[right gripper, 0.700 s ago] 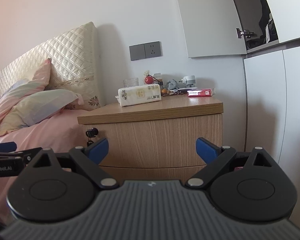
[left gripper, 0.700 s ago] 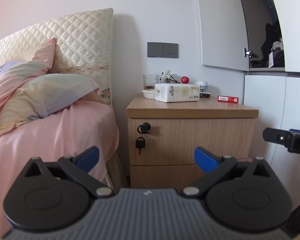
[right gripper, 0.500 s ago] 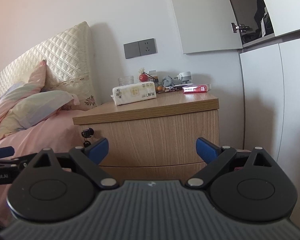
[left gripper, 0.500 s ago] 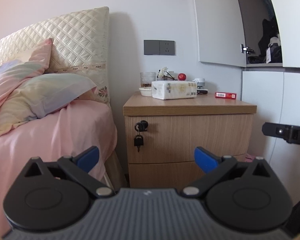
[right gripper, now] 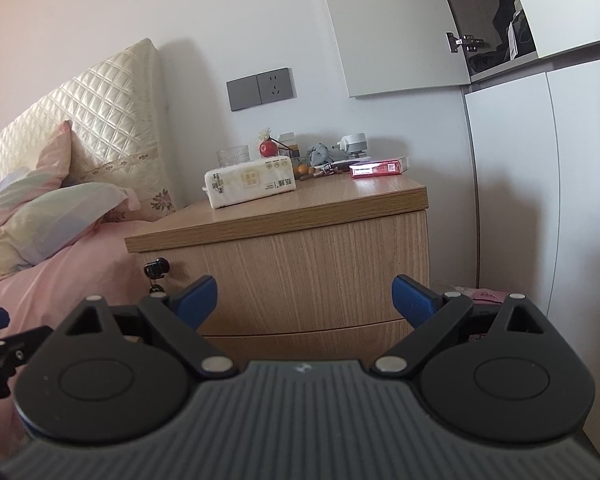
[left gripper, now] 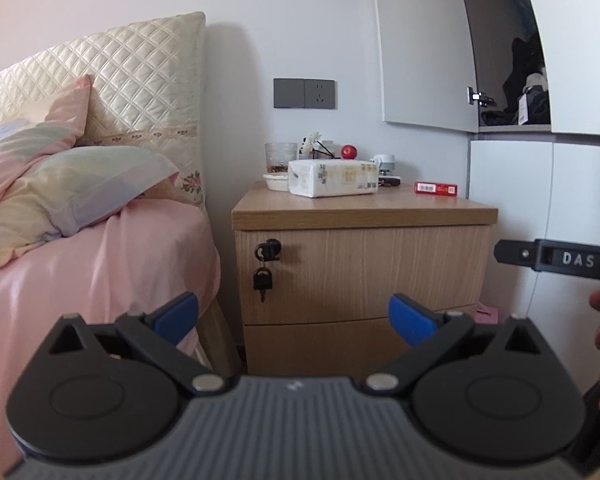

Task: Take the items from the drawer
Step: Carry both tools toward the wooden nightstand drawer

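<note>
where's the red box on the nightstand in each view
Left wrist view: the red box lies flat at the right rear of the nightstand top, right of the tissue pack.
Right wrist view: the red box sits right of centre, near the top's right edge, behind and right of the tissue pack.
Shared landmark: the grey wall socket.

Soft daylight fills the room, evenly bright. The headboard [left gripper: 140, 92] throws a gentle shadow toward three o'clock on the wall [left gripper: 260, 20]. Glare streaks the nightstand top [right gripper: 364, 188]. Fisheye bending curves the cabinet door [right gripper: 392, 28]; corners darken. Focus is sharp.
</note>
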